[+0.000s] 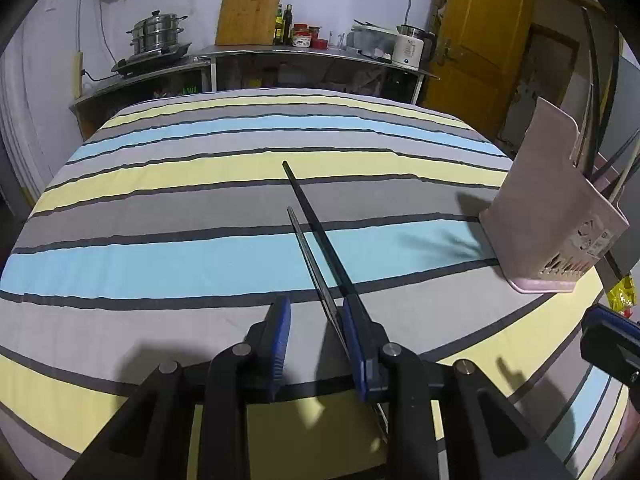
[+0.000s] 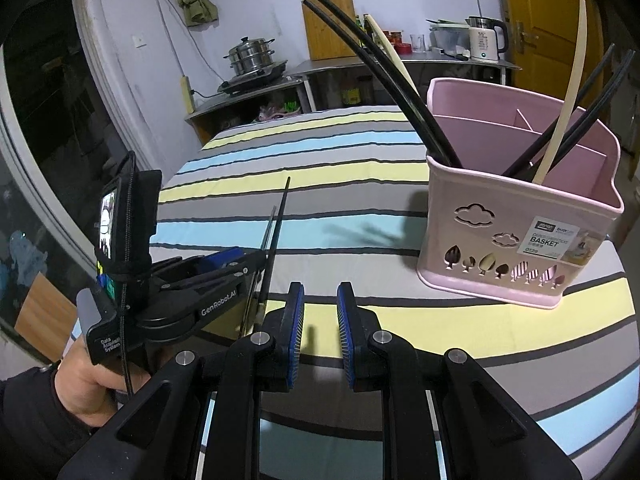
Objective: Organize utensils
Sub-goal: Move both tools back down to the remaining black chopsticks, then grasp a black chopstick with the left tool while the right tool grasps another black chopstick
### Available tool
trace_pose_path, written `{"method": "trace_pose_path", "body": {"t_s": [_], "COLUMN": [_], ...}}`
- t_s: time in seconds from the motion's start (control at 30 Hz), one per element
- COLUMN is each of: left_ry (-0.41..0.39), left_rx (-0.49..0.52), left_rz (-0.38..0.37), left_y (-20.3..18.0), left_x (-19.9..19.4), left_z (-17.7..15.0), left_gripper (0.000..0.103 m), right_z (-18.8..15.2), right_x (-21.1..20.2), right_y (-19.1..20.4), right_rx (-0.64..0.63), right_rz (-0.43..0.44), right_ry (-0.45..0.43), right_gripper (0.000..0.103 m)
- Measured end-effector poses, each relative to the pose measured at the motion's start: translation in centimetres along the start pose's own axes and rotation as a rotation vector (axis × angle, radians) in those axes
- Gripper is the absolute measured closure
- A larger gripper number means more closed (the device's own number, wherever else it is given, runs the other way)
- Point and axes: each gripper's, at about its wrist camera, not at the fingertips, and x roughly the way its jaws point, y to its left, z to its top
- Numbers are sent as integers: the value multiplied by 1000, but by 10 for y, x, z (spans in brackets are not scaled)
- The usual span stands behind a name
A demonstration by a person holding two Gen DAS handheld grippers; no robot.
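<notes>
Two chopsticks, a black one (image 1: 316, 232) and a thinner grey one (image 1: 310, 256), run forward between the fingers of my left gripper (image 1: 316, 304). They lie along its right pad (image 1: 354, 340); the left pad stands clear of them, so the jaws are open. From the right wrist view they jut out of the left gripper (image 2: 260, 264), the black chopstick (image 2: 278, 228) longest. My right gripper (image 2: 320, 288) is open and empty above the cloth. The pink utensil basket (image 2: 516, 232) stands to its right, holding black chopsticks (image 2: 400, 80) and cream utensils (image 2: 568, 100).
The table wears a striped cloth (image 1: 200, 264). The basket (image 1: 552, 208) is near its right edge. Behind it a steel counter (image 1: 280, 54) carries a steamer pot, cutting board, bottles and a kettle. A hand (image 2: 80, 384) holds the left gripper. A yellow door (image 1: 480, 32) is at the back right.
</notes>
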Motion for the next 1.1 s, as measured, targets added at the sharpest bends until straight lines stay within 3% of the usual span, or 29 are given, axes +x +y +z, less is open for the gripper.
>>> {"method": "trace_pose_path", "body": {"t_s": [0.2, 0.43, 0.67, 0.87, 1.1], "left_ry": [12, 19, 19, 33, 26], "left_rx": [-7, -69, -139, -202, -236], "left_rz": [19, 32, -2, -43, -38], "left_y": [12, 57, 99, 113, 116], "left_x": [-3, -11, -19, -10, 3], "left_z": [0, 0, -1, 8, 20], "left_gripper": [76, 94, 95, 94, 94], "right_z": [-2, -1, 3, 16, 39], "right_x": [1, 13, 41, 71, 111], "right_y": [0, 4, 20, 33, 45], "right_rx": [5, -6, -31, -62, -93], "right_rz": [4, 23, 52, 60, 55], "right_ry": [3, 16, 56, 86, 112], "right_gripper": [86, 86, 86, 86, 86]}}
